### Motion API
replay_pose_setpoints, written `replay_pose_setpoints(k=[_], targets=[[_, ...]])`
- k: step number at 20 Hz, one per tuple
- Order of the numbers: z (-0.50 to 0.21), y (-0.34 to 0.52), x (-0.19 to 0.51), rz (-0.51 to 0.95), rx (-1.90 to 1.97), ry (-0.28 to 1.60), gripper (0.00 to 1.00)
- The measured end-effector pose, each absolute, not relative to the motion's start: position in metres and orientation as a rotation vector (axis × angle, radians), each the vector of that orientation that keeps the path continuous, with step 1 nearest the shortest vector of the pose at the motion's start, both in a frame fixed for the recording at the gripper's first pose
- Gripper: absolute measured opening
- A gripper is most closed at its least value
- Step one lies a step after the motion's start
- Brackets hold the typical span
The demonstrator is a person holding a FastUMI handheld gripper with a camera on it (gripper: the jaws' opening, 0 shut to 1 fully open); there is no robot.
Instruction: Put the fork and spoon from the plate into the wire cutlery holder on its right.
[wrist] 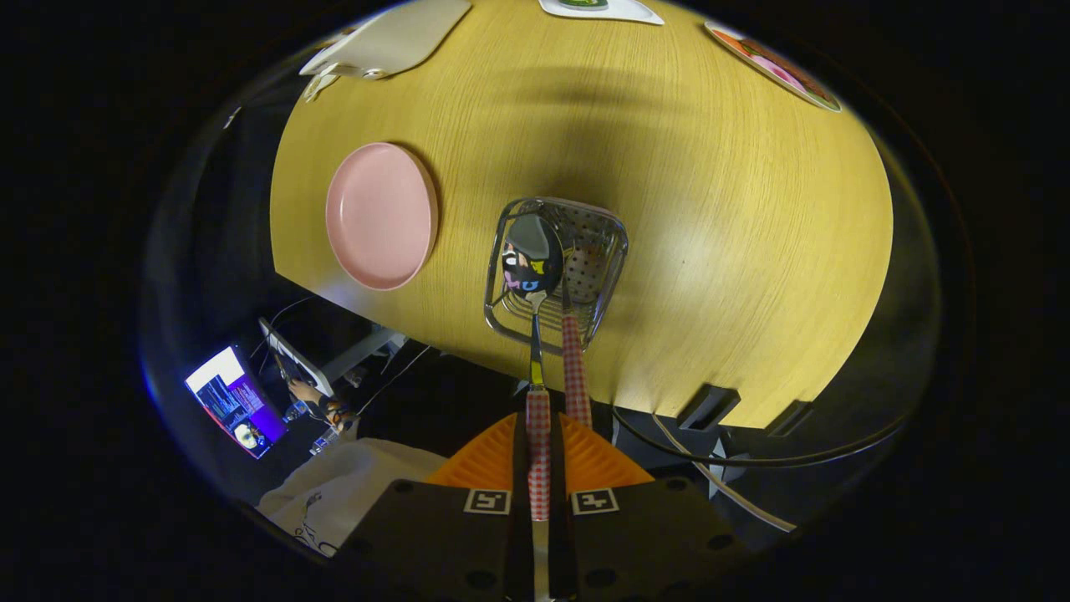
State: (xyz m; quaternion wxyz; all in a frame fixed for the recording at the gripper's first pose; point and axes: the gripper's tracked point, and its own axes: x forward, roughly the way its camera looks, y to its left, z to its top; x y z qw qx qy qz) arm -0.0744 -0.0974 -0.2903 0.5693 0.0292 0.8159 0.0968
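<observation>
Two utensils in play, both with checked handles. Gripper [539,456] has its fingers closed narrow on the spoon [535,334] handle, both sides pressing it. Spoon bowl sits above the holder [585,251], pointing 12 o'clock from the fingers, its tip over the near-left part of the basket. Fork [573,368] already stands in the holder, handle sticking out toward 6 o'clock, just beside the spoon at its 3 o'clock; whether the two handles touch I cannot tell. Plate [382,216] lies at about 10 o'clock from the holder, well apart, bare. Table [710,251] is wood; the holder stands near its front edge. A placemat [393,38] lies far off at 11 o'clock, near the table's far edge.

Step in hand, as I judge it: second and last item, spoon going into the holder; fork part looks done. Task mostly through.

Next move calls for lowering the spoon straight down so the bowl clears the wire rim and lands inside, not on the fork. Then spread the fingers and back out without snagging the fork handle. Risk: a light holder near the table edge may tip or slide if nudged.
</observation>
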Motion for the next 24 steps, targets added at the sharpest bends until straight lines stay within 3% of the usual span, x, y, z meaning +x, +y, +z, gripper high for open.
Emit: replay_pose_setpoints(k=[5, 7, 8, 9, 12, 13, 24], targets=[[-0.294, -0.094, -0.073, 0.195, 0.099, 1.946, 0.15], [-0.29, -0.09, -0.067, 0.182, 0.137, 1.916, 0.23], [-0.286, -0.087, -0.064, 0.183, 0.153, 1.893, 0.38], [-0.279, -0.084, -0.06, 0.187, 0.175, 1.862, 0.45], [-0.26, -0.087, -0.052, 0.204, 0.144, 1.731, 0.94], [-0.25, -0.086, -0.049, 0.208, 0.146, 1.68, 0.99], [-0.186, -0.066, -0.038, 0.122, 0.253, 1.134, 0.99]])
